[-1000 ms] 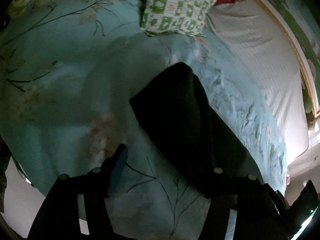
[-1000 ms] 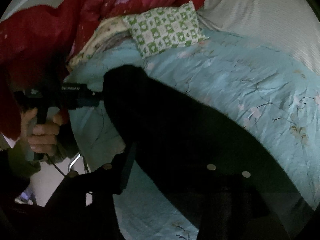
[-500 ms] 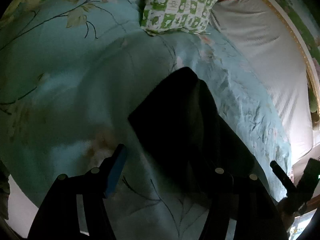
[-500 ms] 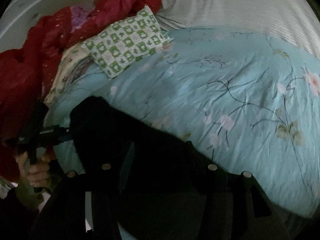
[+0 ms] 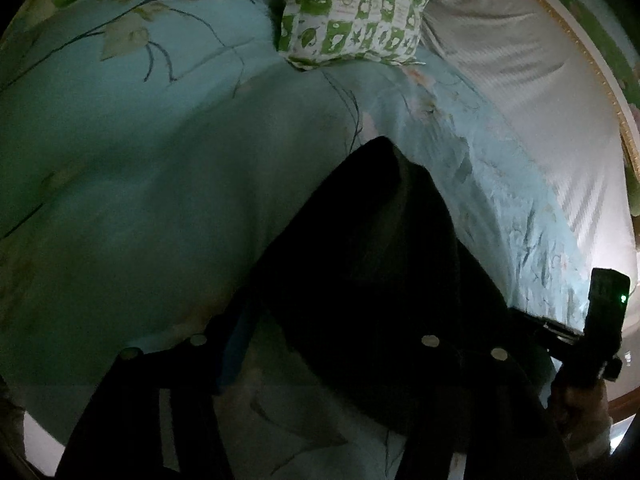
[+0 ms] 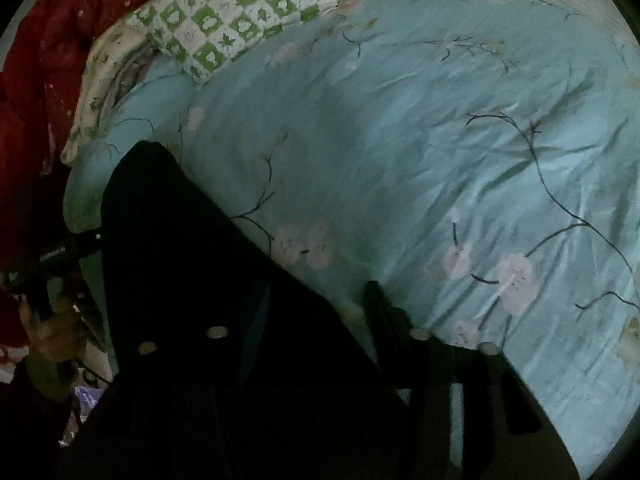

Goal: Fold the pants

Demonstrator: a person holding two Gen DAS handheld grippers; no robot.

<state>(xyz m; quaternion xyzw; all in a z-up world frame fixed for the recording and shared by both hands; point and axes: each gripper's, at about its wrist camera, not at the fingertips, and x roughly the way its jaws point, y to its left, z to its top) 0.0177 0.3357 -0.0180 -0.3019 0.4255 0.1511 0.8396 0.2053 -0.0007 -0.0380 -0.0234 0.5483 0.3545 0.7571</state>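
Note:
The black pants (image 5: 372,264) lie as a long dark strip on the light blue floral quilt (image 5: 160,184), one end toward the pillow. My left gripper (image 5: 336,320) has its jaws wide apart over the near end of the pants, with cloth lying between them. In the right wrist view the pants (image 6: 180,264) fill the lower left, and my right gripper (image 6: 316,312) also stands open over them. The other hand-held gripper shows at the right edge of the left wrist view (image 5: 600,320) and at the left edge of the right wrist view (image 6: 48,264).
A green and white checked pillow (image 5: 356,8) lies at the head of the quilt. A red blanket (image 6: 44,80) is heaped beside it. A white striped sheet (image 5: 540,92) runs along the quilt's far side. The bed edge is close to me.
Both grippers have moved closer in over the pants and lower to the quilt. The right view has swung right across the quilt. The pants have stayed in place.

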